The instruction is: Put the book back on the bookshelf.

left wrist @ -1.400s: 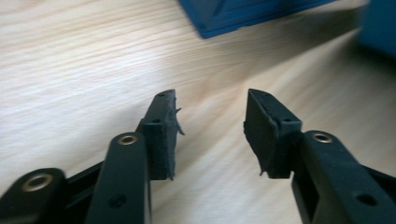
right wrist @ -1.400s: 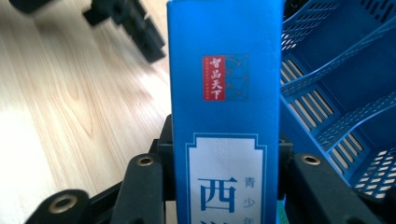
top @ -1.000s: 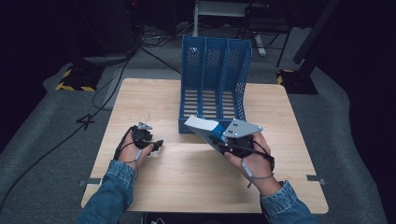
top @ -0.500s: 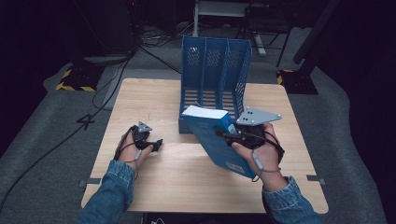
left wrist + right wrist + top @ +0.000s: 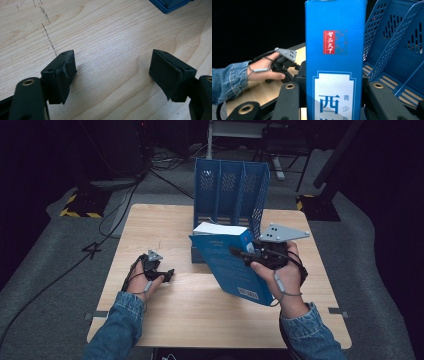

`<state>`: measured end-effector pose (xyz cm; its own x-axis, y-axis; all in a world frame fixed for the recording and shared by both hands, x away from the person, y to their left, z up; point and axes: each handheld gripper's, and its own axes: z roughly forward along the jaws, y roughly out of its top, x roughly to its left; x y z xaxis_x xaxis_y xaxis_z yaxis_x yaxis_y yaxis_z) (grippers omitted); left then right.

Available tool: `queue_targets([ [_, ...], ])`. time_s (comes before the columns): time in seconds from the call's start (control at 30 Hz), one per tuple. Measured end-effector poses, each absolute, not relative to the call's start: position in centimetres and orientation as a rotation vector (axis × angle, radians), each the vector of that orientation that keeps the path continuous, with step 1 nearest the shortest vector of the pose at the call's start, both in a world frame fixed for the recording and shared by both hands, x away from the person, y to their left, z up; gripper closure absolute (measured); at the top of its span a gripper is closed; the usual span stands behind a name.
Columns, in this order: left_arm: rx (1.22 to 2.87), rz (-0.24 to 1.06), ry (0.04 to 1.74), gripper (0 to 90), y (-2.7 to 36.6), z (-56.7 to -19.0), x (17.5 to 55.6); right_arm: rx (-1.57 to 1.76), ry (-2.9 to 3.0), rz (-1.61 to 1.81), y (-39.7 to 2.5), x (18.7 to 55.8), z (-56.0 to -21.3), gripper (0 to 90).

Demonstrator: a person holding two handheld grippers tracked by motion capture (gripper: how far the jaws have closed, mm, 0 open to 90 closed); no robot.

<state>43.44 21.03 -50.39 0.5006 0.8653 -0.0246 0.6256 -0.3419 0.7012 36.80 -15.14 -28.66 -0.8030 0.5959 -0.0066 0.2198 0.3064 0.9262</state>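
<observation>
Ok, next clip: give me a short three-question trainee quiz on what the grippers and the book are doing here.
1. True or false: the right gripper holds the blue book lifted off the table.
2. How do the left gripper's jaws stand? A) shut on a pen B) open, nothing between them C) shut on the book
3. What blue thing stands behind the book, at the table's far side?

Key:
1. True: it is clamped between the jaws and tilted above the wood.
2. B: the left gripper view has bare wood between them.
3. The blue file rack, with upright slotted dividers.
</observation>
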Motion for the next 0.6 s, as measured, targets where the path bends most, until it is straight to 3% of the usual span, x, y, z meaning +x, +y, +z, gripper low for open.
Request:
queue_targets([
  [0.6,2.086,0.465,1.22,20.7,20.9,-50.4,43.6,0.823,2.099,1.524,-17.9,39.4,-24.3,61.6],
])
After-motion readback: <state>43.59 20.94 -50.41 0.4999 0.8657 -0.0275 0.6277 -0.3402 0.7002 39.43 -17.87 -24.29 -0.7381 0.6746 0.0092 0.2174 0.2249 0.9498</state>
